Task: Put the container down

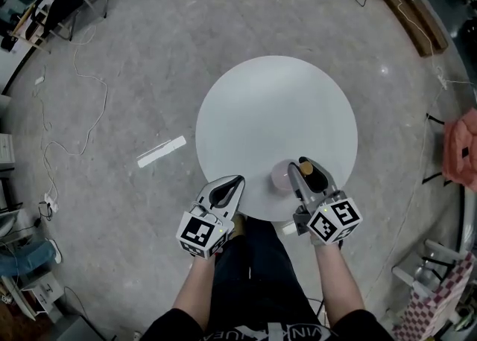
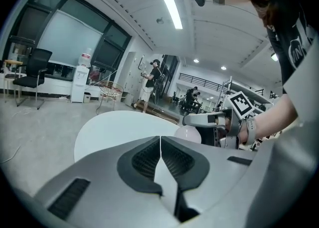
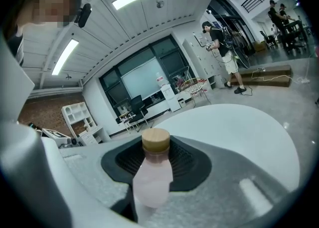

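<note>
Round white tabletop on a grey floor, seen from above, with the person's two forearms entering from the lower edge.

Right gripper: the jaws are clamped on the container, a pale pink bottle with a tan wooden cap. The dark ribbed pads press on it just under the cap, and the body hangs below and nearer the camera. The container sits over the near right part of the tabletop, close to the edge, and appears tilted. Whether its base touches the surface cannot be told.

Left gripper: the jaws are together, pad against pad, with nothing between them. It is held over the near edge of the tabletop, just left of the right gripper and apart from the container.

Each gripper carries a marker cube near the wrist. A loose white cable and a white strip lie on the floor to the left.
</note>
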The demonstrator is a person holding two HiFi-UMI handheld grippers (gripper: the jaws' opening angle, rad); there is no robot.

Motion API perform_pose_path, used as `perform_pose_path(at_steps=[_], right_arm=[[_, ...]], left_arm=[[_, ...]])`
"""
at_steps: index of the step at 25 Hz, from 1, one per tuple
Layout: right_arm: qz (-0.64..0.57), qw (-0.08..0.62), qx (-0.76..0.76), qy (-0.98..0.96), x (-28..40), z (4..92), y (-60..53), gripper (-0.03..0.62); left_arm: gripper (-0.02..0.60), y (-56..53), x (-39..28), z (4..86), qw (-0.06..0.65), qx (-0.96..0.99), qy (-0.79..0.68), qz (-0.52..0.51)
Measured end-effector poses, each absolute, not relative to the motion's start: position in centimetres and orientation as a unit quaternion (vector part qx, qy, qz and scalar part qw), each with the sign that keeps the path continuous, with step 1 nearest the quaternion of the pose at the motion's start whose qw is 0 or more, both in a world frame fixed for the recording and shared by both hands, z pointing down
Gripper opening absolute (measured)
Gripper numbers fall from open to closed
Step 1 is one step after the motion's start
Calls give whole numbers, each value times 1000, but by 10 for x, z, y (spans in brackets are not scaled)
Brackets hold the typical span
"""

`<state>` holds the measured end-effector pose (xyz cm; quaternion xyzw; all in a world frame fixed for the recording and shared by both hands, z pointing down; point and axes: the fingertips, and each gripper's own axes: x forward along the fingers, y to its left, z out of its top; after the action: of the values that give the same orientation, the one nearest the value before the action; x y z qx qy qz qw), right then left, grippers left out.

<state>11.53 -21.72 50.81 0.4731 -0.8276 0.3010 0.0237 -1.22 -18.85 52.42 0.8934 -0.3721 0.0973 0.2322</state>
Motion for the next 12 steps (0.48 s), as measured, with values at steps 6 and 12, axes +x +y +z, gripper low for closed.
perform_pose_path(at_steps=[6, 12], right_arm=[[295, 42, 478, -826, 115, 519, -229, 135], [284, 60, 476, -830, 114, 524, -241, 135]], left_arm=[[14, -194, -8, 532, 226, 893, -373, 116], [14, -204, -1, 538, 224, 895, -364, 128]])
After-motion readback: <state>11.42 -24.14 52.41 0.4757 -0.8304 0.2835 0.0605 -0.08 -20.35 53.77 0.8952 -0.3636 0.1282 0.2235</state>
